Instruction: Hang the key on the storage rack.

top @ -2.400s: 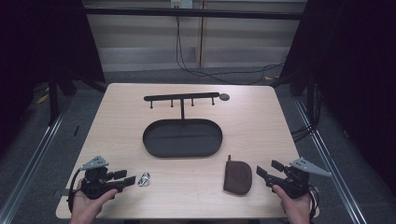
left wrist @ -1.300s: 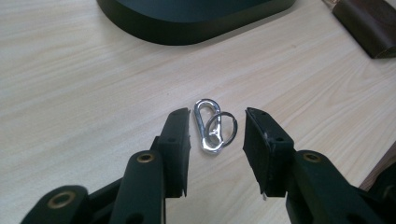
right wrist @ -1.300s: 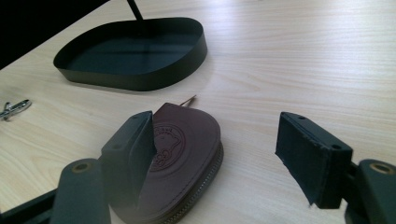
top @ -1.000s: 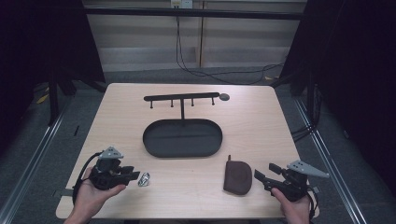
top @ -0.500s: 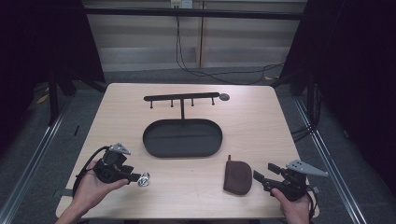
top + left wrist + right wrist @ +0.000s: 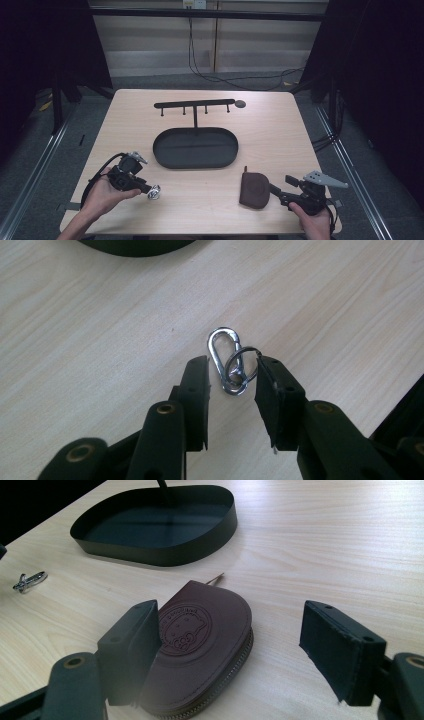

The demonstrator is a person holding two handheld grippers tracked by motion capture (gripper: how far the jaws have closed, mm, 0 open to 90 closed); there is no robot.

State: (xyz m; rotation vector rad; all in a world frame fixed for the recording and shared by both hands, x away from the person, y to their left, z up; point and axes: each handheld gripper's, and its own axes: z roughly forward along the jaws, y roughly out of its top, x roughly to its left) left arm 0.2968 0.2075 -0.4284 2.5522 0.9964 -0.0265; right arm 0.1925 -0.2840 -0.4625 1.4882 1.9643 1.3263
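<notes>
While my left gripper [image 6: 231, 377] spreads its fingers around the carabiner [image 6: 224, 360], my right gripper [image 6: 230, 645] gapes at the pouch's [image 6: 205, 640] three o'clock.

So the left tool [image 6: 148, 190] has slid over toward the carabiner [image 6: 154, 192] and tipped down, and its open jaws now sit on either side of it. The right tool [image 6: 279, 189] crept in a touch.

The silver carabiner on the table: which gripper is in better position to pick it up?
Left. The left gripper has its open jaws on either side of the carabiner. The right gripper is across the table, open at the brown pouch.
</notes>
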